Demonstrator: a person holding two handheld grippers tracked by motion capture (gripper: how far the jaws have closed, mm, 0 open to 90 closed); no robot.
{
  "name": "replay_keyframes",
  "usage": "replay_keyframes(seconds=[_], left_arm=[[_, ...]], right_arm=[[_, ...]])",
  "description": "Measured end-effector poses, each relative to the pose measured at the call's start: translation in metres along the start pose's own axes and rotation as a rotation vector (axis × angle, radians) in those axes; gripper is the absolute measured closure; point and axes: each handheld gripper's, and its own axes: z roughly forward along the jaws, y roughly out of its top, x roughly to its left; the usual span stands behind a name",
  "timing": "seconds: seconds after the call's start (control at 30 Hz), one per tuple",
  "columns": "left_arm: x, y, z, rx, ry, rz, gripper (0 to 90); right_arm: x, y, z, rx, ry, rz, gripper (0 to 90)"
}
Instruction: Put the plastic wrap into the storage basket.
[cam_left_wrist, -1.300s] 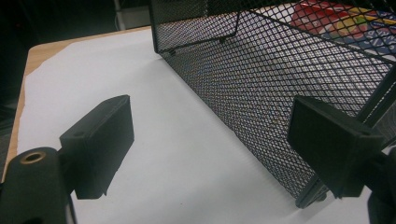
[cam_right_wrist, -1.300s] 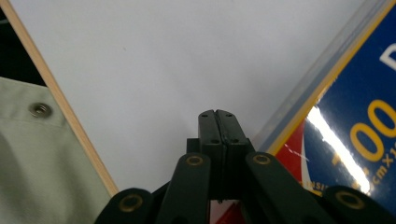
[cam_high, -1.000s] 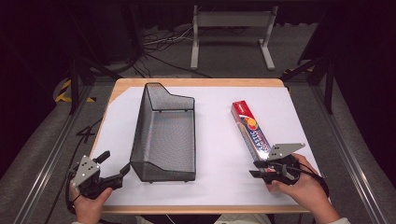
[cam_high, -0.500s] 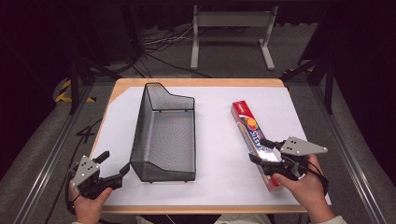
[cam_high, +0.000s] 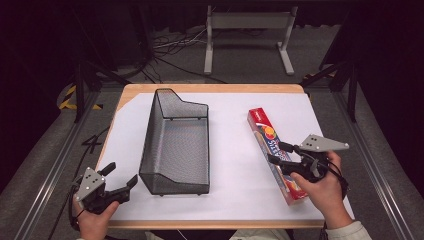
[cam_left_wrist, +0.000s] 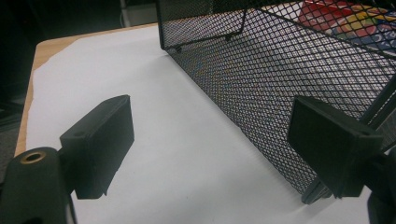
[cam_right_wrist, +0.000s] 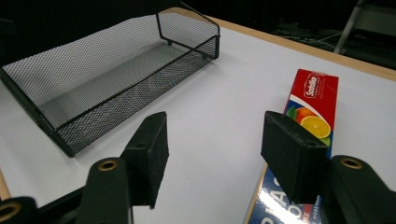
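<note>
Paper (cam_high: 230, 150) covers the wooden table (cam_high: 215, 88) in front of me. At the near left corner my left gripper (cam_high: 121, 176) rests with its jaws spread and nothing between them, just beside the near end of the black mesh basket (cam_high: 176, 145). That basket stands upright on the paper and runs lengthwise away from me. Well to its right lies the long red box (cam_high: 265, 131), flat and slightly angled. My right gripper (cam_high: 278, 153) hangs over the box's middle, jaws wide apart, one above the box and one over bare paper, gripping nothing.
</note>
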Motion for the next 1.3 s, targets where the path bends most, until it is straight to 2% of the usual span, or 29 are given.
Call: replay_keyframes(seconds=[0.1,0.23,0.3,0.37,0.43,0.57,0.8,0.97,1.07,1.17,1.3], left_arm=[[0.0,0.0,0.0,0.002,0.001,-0.001,15.5],[0.001,-0.001,0.0,0.002,0.001,-0.005,15.5],[0.001,-0.001,0.0,-0.001,0.004,-0.009,15.5],[0.002,-0.001,0.0,-0.003,0.004,-0.005,15.4],[0.002,-0.001,-0.001,-0.001,0.007,-0.005,15.4],[0.002,-0.001,-0.001,-0.003,0.007,-0.007,15.4],[0.002,-0.001,-0.001,-0.001,0.009,-0.007,15.3],[0.002,-0.001,-0.002,-0.001,0.01,-0.004,15.3],[0.002,-0.001,-0.001,-0.002,0.008,-0.004,15.3],[0.002,-0.001,-0.001,-0.001,0.005,-0.005,15.3],[0.002,-0.001,-0.001,0.0,0.005,0.0,15.3]], right_arm=[[-0.006,0.008,0.008,0.017,-0.054,-0.031,34.1],[-0.012,0.016,0.018,0.037,-0.09,-0.063,26.8],[-0.016,0.02,0.022,0.052,-0.102,-0.063,25.8],[-0.02,0.023,0.028,0.089,-0.141,-0.067,21.1],[-0.025,0.024,0.033,0.115,-0.157,-0.074,20.5],[-0.035,0.026,0.043,0.117,-0.146,-0.026,18.6],[-0.047,0.024,0.06,0.126,-0.137,0.022,13.2],[-0.054,0.019,0.073,0.211,-0.155,0.051,13.3],[-0.055,0.014,0.082,0.303,-0.144,0.08,14.3],[-0.055,0.01,0.086,0.335,-0.158,0.08,14.8],[-0.058,0.002,0.094,0.381,-0.183,0.124,14.8]])
